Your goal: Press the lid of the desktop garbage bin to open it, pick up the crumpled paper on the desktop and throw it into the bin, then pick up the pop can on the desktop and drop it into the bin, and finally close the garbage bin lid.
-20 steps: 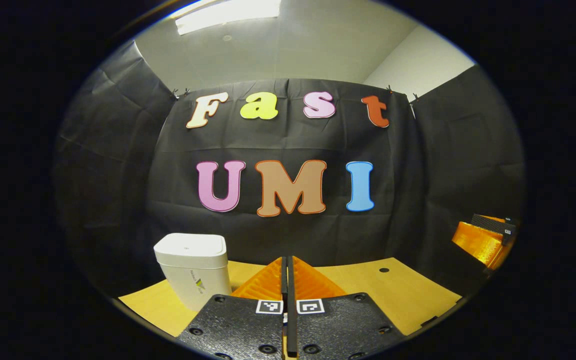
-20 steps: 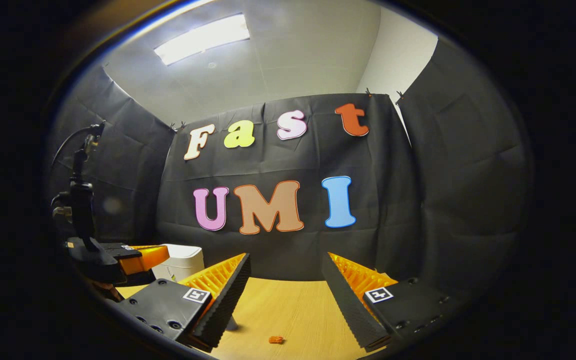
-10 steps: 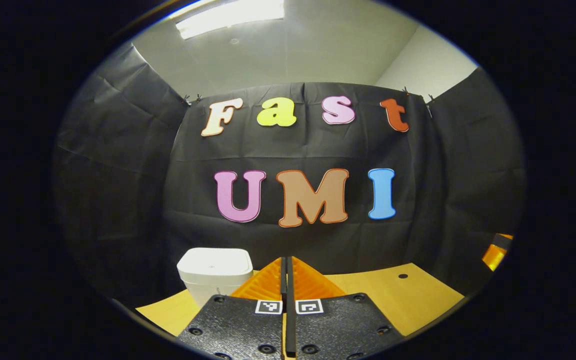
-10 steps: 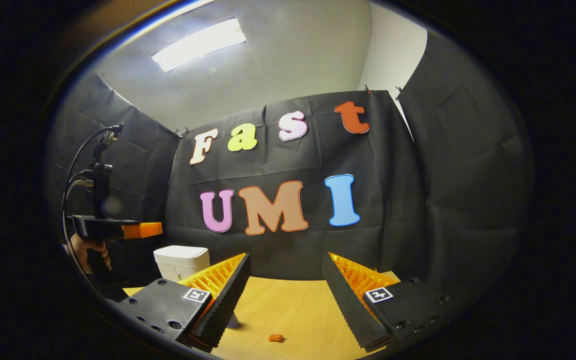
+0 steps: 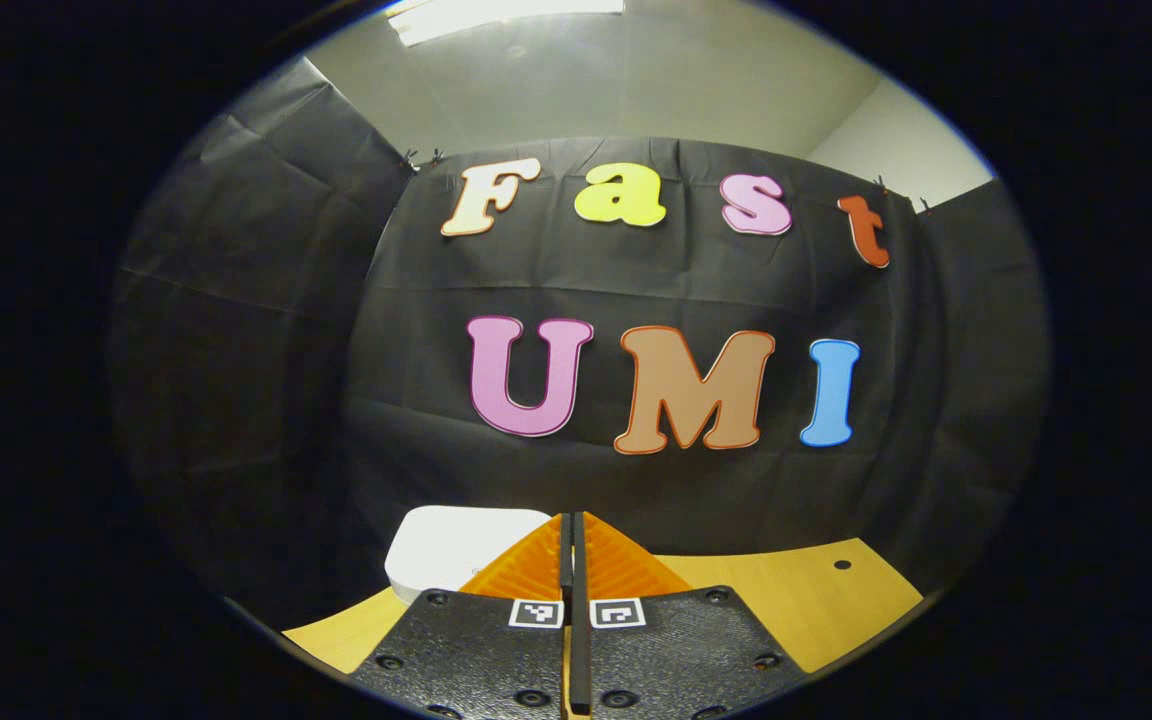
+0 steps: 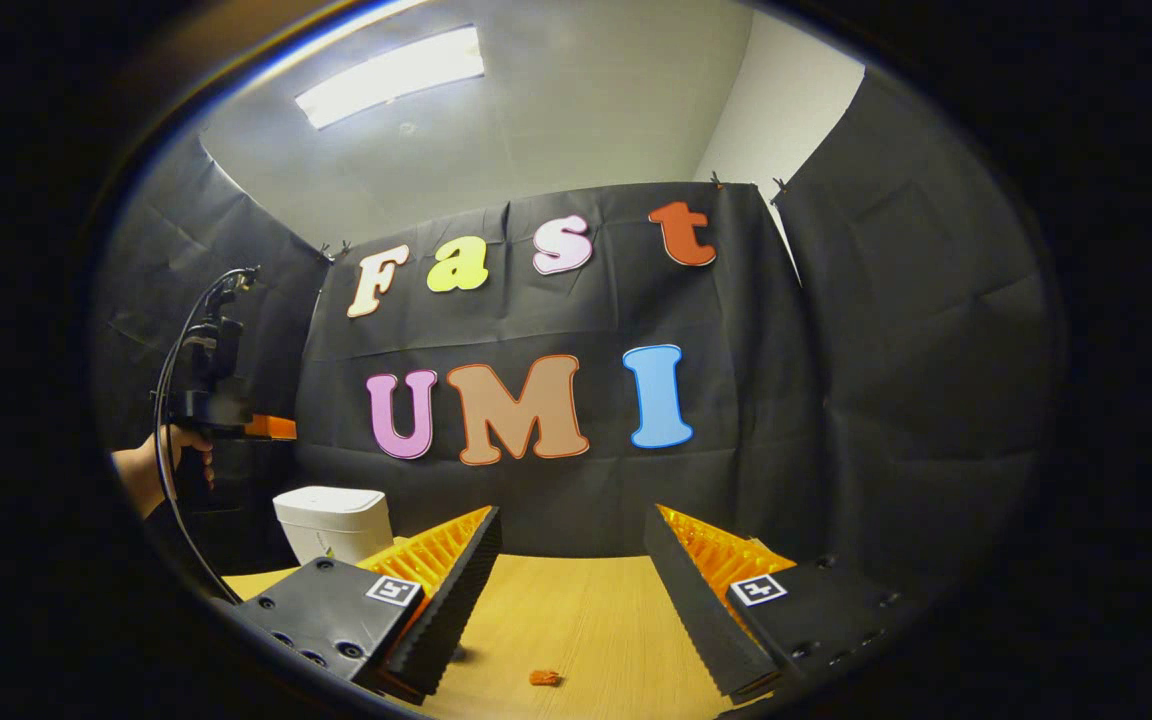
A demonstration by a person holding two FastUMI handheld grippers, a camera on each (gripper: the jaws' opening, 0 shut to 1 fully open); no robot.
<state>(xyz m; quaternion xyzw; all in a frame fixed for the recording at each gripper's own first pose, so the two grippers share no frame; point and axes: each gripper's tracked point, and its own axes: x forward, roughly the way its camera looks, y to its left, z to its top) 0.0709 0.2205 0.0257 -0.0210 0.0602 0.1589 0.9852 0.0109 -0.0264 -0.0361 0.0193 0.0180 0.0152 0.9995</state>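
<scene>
Hovering with fingers pressed together and empty, the left gripper [image 5: 572, 560] sits just above the white bin [image 5: 456, 550], ahead-left of its tips; the lid looks shut. That light plastic lid likely wants a gentle central press. The right gripper [image 6: 573, 580] gapes wide, empty, over the table [image 6: 576, 620].

The left claw [image 5: 572, 530] hides part of the white bin [image 5: 446, 550].

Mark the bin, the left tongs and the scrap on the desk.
bin [image 6: 331, 505]: right gripper view, lid top.
left tongs [image 5: 571, 545]: left gripper view, where the closed tips meet.
scrap [image 6: 544, 678]: right gripper view, its middle.
</scene>
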